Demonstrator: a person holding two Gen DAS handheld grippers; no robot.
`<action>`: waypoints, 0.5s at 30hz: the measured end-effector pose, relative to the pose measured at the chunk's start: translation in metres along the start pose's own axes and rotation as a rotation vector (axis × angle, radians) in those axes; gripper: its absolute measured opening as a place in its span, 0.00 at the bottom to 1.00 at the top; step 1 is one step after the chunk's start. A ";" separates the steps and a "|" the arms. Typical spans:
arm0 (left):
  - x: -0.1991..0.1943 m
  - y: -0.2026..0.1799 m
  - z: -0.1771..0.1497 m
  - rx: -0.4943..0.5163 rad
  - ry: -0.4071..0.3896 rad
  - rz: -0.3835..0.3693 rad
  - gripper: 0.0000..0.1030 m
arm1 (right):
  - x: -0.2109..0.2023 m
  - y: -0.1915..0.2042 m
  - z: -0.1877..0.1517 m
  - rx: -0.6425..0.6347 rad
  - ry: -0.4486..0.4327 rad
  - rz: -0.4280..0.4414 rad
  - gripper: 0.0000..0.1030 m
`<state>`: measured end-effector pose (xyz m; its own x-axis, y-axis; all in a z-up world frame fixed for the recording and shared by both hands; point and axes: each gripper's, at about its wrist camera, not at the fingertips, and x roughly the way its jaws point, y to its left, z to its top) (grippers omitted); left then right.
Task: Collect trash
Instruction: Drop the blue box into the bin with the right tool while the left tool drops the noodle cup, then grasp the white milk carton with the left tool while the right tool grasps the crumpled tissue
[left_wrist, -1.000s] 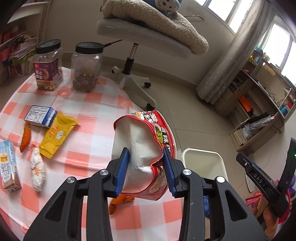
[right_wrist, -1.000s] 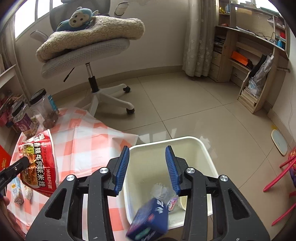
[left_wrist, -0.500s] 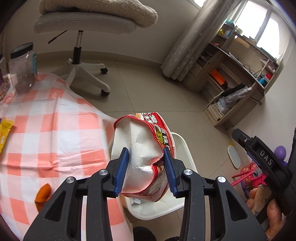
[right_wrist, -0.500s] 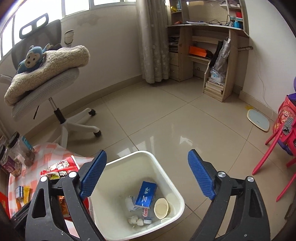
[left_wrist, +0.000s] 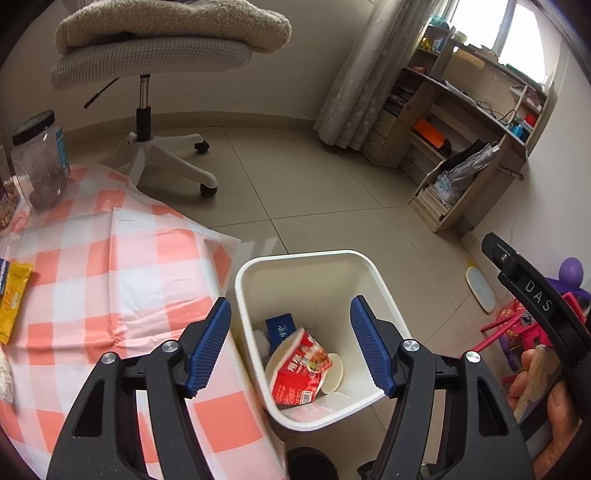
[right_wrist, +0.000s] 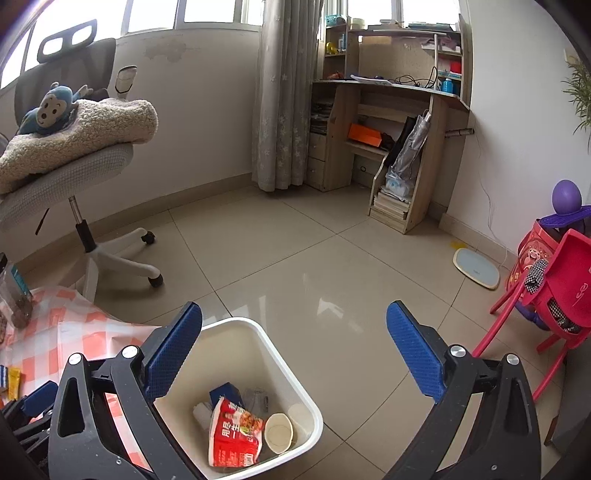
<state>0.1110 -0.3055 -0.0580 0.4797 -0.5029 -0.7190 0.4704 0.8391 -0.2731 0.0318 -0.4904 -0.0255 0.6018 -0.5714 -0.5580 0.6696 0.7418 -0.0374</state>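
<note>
A white trash bin (left_wrist: 376, 280) stands on the floor beside the table. A red noodle wrapper (left_wrist: 299, 373) lies inside it, with a blue box (left_wrist: 281, 328) and white scraps. My left gripper (left_wrist: 291, 347) is open and empty right above the bin. My right gripper (right_wrist: 291, 354) is wide open and empty, above the bin's right side; the bin (right_wrist: 295, 380), the wrapper (right_wrist: 234, 435) and the blue box (right_wrist: 225, 392) show below it. A yellow snack pack (left_wrist: 13, 302) lies on the checkered tablecloth (left_wrist: 110, 280).
A clear jar (left_wrist: 40, 162) stands at the table's far edge. An office chair (left_wrist: 155, 59) with a blanket stands behind the table. A red child chair (right_wrist: 554, 295) and a scale (right_wrist: 476, 271) are on the floor to the right. A shelf desk (right_wrist: 391, 147) is against the wall.
My left gripper has opened over the bin and let go of the red noodle wrapper, which now lies in the bin. My right gripper has stayed open and shifted a little right.
</note>
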 end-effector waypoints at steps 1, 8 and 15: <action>-0.003 0.004 -0.002 0.008 -0.009 0.020 0.65 | -0.002 0.004 -0.003 -0.003 -0.003 0.007 0.93; -0.027 0.045 -0.006 -0.049 -0.088 0.172 0.74 | -0.022 0.041 -0.016 -0.053 -0.038 0.056 0.93; -0.055 0.095 -0.010 -0.173 -0.110 0.271 0.83 | -0.039 0.093 -0.028 -0.160 -0.056 0.110 0.93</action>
<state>0.1215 -0.1964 -0.0510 0.6512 -0.2685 -0.7099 0.1868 0.9633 -0.1929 0.0586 -0.3896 -0.0308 0.6935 -0.4992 -0.5195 0.5237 0.8445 -0.1124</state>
